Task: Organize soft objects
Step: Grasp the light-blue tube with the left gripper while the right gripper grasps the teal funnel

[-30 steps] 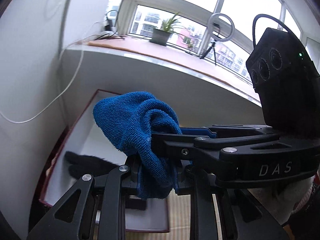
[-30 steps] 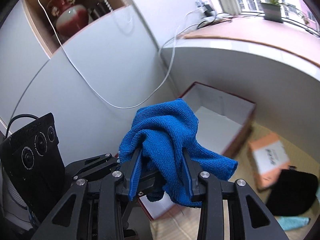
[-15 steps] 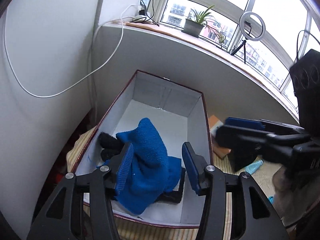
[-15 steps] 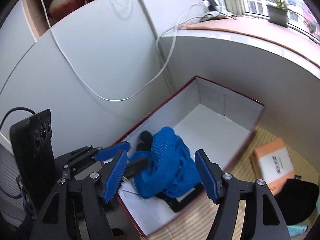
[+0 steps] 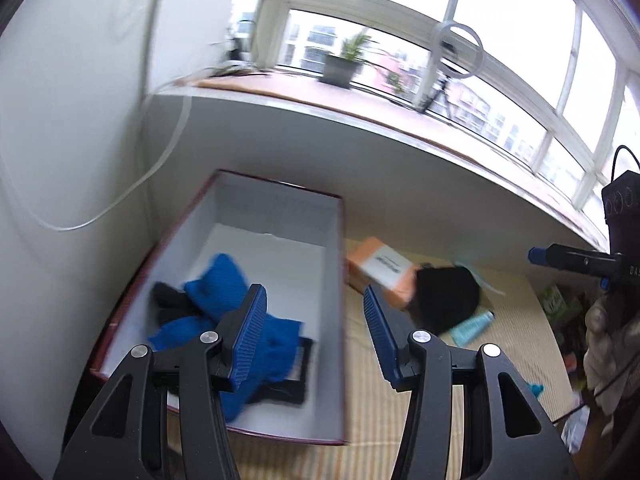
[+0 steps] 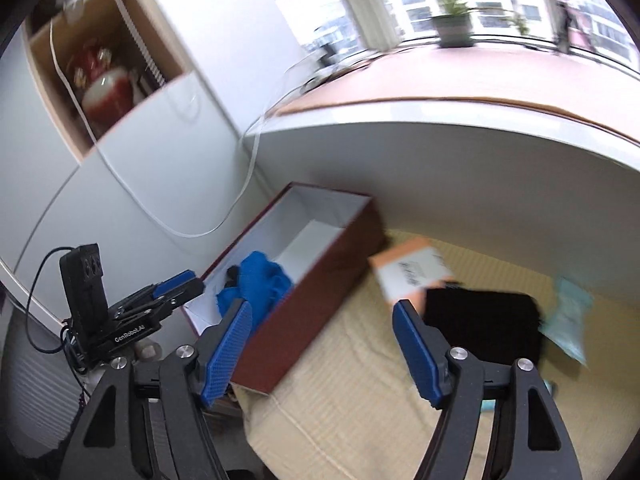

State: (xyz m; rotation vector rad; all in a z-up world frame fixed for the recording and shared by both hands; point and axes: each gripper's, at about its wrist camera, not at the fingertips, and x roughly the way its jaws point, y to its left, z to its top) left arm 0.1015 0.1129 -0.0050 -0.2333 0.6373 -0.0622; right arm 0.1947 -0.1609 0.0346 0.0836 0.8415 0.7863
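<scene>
A blue knitted cloth (image 5: pixel 224 312) lies crumpled inside a white-lined box (image 5: pixel 276 216) with dark red edges. The left gripper (image 5: pixel 314 336) hovers above with its 2 blue-padded jaws apart, empty. A black garment (image 5: pixel 444 300) rests on the mat (image 5: pixel 512 344) nearby.

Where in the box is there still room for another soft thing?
The far half of the box, beyond the blue cloth, is bare white floor. The near end is crowded with that cloth and black items.

Left hand-held gripper (image 5: pixel 314 336) stands parted and empty; right hand-held gripper (image 6: pixel 322 350) is opening, also empty
</scene>
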